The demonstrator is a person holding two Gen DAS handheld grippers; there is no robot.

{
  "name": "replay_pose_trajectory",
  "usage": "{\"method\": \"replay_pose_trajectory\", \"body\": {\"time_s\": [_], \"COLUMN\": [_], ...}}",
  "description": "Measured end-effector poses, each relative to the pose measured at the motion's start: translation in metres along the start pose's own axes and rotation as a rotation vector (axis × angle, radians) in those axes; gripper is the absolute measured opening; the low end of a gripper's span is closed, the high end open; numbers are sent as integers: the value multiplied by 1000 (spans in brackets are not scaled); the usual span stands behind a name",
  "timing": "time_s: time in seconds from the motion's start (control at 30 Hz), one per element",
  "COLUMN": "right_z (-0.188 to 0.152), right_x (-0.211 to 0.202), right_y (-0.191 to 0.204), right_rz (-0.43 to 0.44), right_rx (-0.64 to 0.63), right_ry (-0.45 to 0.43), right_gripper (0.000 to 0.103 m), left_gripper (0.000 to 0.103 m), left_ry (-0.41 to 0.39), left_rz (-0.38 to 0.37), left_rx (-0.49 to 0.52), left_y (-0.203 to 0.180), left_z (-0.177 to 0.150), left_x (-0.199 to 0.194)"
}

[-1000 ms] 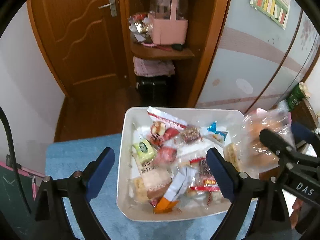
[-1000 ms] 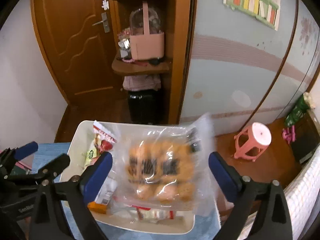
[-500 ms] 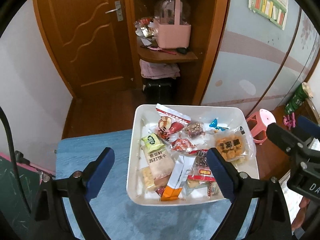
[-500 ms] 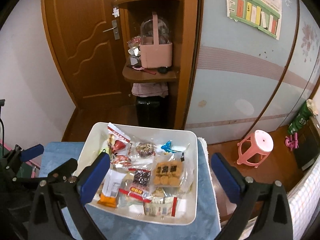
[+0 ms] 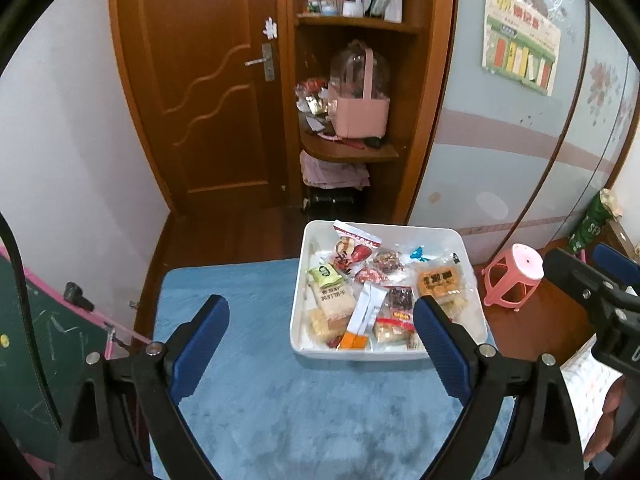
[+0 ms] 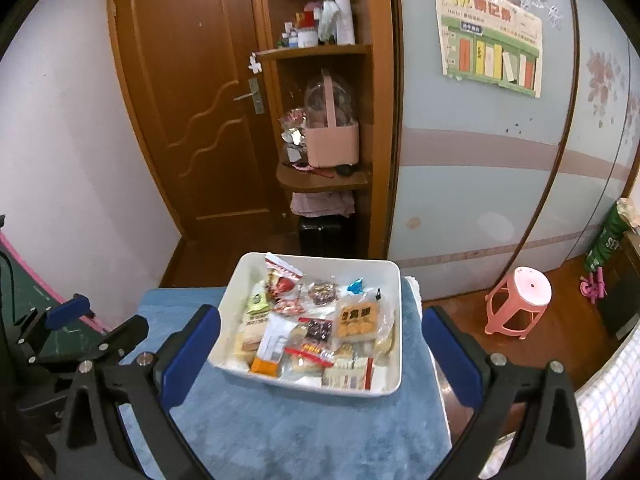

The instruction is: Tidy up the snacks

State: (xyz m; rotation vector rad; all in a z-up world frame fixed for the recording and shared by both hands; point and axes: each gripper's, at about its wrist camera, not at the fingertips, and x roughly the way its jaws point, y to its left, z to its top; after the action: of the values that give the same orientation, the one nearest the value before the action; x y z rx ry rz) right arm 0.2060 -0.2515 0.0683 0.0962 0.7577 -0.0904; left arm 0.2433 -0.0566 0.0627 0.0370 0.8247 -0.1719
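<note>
A white tray (image 5: 400, 232) (image 6: 340, 264) full of several wrapped snacks sits at the far right of a blue cloth-covered table (image 5: 280, 400) (image 6: 300, 420). A clear bag of orange cookies (image 5: 440, 282) (image 6: 358, 318) lies in the tray's right half. My left gripper (image 5: 318, 320) hangs open above the table, back from the tray, nothing between its fingers. My right gripper (image 6: 320, 320) is open too, high over the tray's near edge and empty. Each gripper shows in the other's view: the right gripper (image 5: 584, 260) at the right edge, the left gripper (image 6: 102, 318) at the left.
A pink stool (image 5: 516, 276) (image 6: 520, 304) stands on the wood floor right of the table. Behind are a wooden door (image 5: 208, 100) and a corner shelf with a pink basket (image 5: 362, 114). A green board (image 5: 36, 340) leans at the left. A hand (image 5: 608, 420) shows at lower right.
A second ago the cookie bag hung between the right gripper's fingers over the tray; now it lies in the tray. Both grippers have drawn back and up, so the tray looks smaller.
</note>
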Motion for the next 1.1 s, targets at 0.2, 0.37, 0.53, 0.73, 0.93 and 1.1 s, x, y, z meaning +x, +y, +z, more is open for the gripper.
{"method": "replay_pose_trajectory", "body": {"time_s": [0.2, 0.37, 0.53, 0.73, 0.93, 1.1], "right_z": [-26, -65, -107, -149, -193, -227], "right_x": [-47, -77, -106, -138, -154, -156], "right_y": [8, 16, 24, 28, 29, 28], "right_rz": [46, 105, 167, 192, 161, 121], "right_rx": [17, 32, 46, 45, 35, 37], "right_ry": [-8, 18, 14, -17, -41, -30], "right_gripper": [102, 102, 101, 102, 102, 102], "left_gripper": [94, 99, 99, 102, 102, 102], "left_ry": [-42, -76, -101, -131, -109, -150], "left_rz": [12, -3, -2, 17, 56, 130], "left_rx": [5, 11, 24, 10, 2, 18], "left_y": [6, 9, 10, 12, 9, -1], "left_z": [-34, -77, -119, -169, -219, -259], "left_x": [-59, -104, -142, -172, -180, -187]}}
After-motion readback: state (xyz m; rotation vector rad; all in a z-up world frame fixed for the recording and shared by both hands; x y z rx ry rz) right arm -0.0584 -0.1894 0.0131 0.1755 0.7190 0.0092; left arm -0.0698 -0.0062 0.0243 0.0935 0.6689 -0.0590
